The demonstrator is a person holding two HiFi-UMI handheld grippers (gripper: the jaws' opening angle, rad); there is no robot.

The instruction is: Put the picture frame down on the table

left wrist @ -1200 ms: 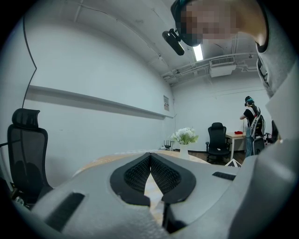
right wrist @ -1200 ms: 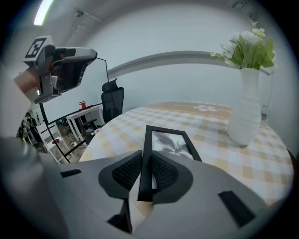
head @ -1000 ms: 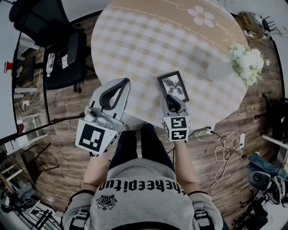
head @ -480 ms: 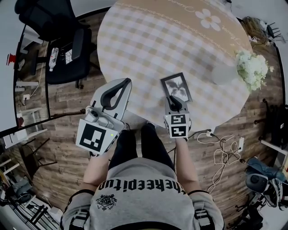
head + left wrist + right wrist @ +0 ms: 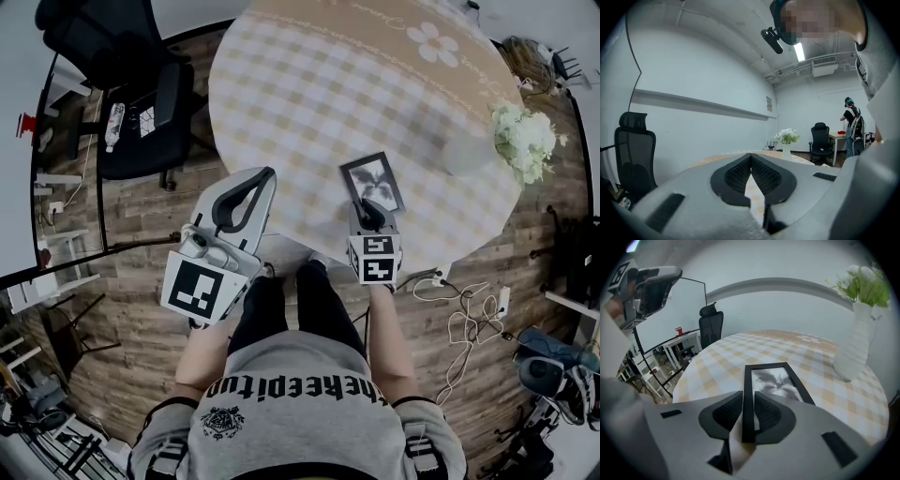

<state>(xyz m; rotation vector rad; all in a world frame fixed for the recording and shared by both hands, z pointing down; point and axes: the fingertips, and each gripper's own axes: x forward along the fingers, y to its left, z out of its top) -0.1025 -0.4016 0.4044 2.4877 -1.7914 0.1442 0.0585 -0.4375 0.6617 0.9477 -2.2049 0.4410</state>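
Black picture frame [image 5: 774, 380] clamped edgewise in right gripper [image 5: 748, 398] above checked table [image 5: 309, 84].
Empty left gripper [image 5: 751, 160] pinched together.

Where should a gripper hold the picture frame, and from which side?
Take the picture frame by its thin side border at the near end, coming from the person's side: that narrow bar fits between the jaws, as the right gripper shows.

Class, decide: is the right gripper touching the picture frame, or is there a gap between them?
Touching. The right gripper view shows the right gripper with its jaws clamped on one edge of the picture frame, no gap.
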